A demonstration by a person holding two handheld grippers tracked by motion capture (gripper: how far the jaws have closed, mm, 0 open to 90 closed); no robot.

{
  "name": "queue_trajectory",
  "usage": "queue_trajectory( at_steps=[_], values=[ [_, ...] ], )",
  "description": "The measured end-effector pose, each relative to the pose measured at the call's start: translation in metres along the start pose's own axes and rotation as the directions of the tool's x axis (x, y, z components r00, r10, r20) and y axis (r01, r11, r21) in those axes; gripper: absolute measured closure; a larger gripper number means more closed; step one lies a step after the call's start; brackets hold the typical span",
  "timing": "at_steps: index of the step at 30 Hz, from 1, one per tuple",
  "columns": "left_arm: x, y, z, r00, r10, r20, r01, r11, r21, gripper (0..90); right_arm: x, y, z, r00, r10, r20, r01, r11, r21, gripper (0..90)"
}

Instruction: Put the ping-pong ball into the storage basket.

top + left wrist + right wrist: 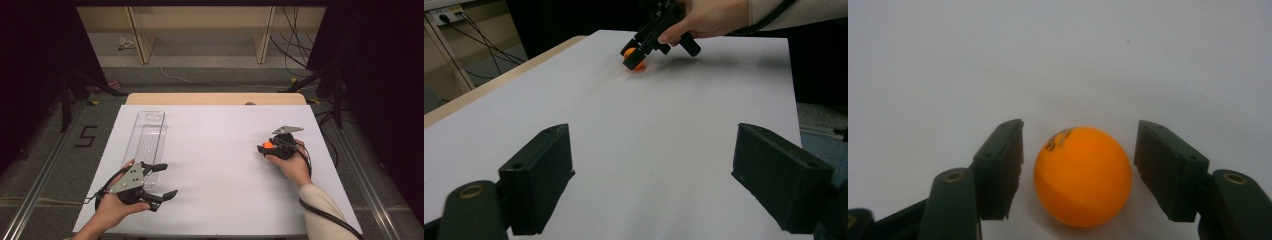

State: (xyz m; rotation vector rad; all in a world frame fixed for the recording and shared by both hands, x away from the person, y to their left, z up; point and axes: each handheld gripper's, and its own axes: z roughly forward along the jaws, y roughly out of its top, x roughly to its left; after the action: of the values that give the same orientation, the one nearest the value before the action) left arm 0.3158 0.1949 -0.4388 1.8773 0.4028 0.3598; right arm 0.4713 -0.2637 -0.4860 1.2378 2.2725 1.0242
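Smooth matt orange plastic ball (pixel 1082 176), matt white sheet on wooden desk (pixel 215 98), clear glossy plastic tray (pixel 145 137), matt black claw (pixel 1079 172)

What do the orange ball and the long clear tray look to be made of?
Orange ball: probably thin matte plastic, like a table-tennis ball; smooth, evenly coloured, with a dark printed mark and soft sheen. Clear tray: likely transparent rigid plastic; the white table cover shows through it and its edges catch light.

A long clear plastic tray (pixel 146 136) lies on the white table (pixel 215 165). Wooden shelves (pixel 200 30) stand behind it.
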Motion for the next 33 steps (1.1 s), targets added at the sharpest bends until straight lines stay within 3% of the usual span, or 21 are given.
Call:
queue_trajectory(
  at_steps=[14, 33],
  values=[
    [-0.0002, 0.0, 0.0001, 1.0, 0.001, 0.001, -0.001, 1.0, 0.001, 15.7, 0.0001, -0.0004, -0.0006, 1.0, -0.004, -0.005, 0.004, 0.9999, 0.009, 50.6],
    [-0.0004, 0.0001, 0.0, 1.0, 0.002, 0.002, -0.002, 1.0, 0.001, 15.7, 0.0023, 0.0043, -0.0054, 1.0, -0.008, -0.006, 0.008, 0.9998, -0.019, 51.0]
  ],
)
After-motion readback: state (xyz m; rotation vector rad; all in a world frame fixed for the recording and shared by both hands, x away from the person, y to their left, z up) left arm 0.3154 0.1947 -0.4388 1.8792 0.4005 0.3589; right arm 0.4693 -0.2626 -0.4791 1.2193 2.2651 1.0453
